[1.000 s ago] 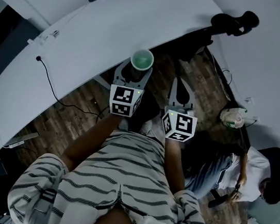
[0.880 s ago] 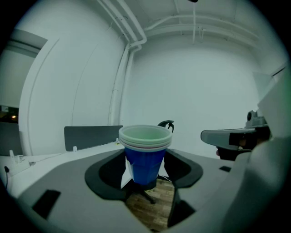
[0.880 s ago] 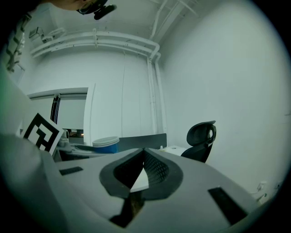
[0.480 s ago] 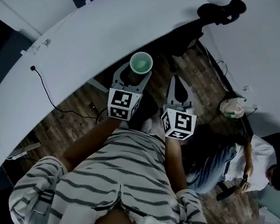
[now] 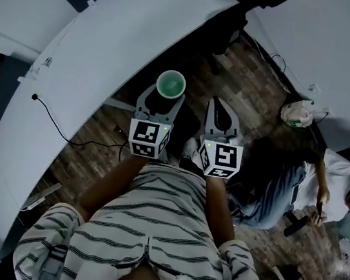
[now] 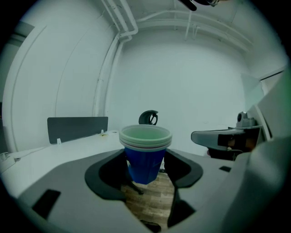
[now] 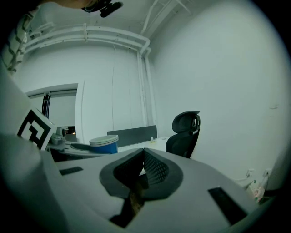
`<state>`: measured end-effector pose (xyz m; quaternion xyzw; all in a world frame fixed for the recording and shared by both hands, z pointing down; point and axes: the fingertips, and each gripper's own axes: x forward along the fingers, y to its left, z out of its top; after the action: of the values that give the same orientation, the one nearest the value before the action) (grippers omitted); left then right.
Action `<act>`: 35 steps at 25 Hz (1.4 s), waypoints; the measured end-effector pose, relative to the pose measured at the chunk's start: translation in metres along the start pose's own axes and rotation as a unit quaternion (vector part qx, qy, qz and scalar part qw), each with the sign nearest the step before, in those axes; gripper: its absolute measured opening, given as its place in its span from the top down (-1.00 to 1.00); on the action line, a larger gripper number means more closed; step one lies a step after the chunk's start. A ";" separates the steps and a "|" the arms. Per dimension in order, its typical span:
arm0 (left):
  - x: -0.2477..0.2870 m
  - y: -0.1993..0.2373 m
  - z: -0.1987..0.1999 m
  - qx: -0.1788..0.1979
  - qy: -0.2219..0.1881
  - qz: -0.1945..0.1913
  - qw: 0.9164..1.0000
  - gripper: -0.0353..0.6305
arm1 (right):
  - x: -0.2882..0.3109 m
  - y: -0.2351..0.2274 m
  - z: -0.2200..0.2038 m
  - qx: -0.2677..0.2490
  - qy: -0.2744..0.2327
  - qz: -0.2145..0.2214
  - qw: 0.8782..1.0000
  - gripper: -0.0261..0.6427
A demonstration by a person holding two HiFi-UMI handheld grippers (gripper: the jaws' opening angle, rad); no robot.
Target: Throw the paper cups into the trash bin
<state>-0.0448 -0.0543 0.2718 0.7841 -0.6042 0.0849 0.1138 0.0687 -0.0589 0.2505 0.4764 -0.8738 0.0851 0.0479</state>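
- Left tongs (image 6: 144, 164) are clamped on the stacked blue paper cups (image 6: 145, 152), upright over the floor beside the desk (image 5: 91, 45).
- Right tongs (image 7: 142, 169) are pressed together, nothing between them.
- Pickup looks done. The carry and the drop into the bin remain.

Right claw (image 7: 143, 154): jaws pressed together at the tips, nothing between them. Off to its left, stacked paper cups (image 7: 103, 143), blue with pale rims. Behind, a black office chair (image 7: 184, 134) beside a white counter (image 7: 152, 142) carrying a dark divider panel (image 7: 132, 135).
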 end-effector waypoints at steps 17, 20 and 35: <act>0.017 -0.025 -0.082 -0.007 0.094 -0.045 0.995 0.05 | -0.013 -0.012 -0.078 0.030 0.075 -0.024 0.996 0.89; 0.021 -0.023 -0.097 -0.018 0.106 -0.045 0.993 0.05 | -0.013 -0.013 -0.090 0.034 0.087 -0.024 0.995 0.89; 0.026 -0.017 -0.169 -0.043 0.151 -0.035 0.987 0.05 | -0.002 -0.020 -0.151 0.048 0.126 -0.023 0.991 0.89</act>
<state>-0.0207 -0.0267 0.4396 0.7774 -0.5552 0.1721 0.2403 0.0872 -0.0387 0.4007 0.4838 -0.8443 0.1855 0.1365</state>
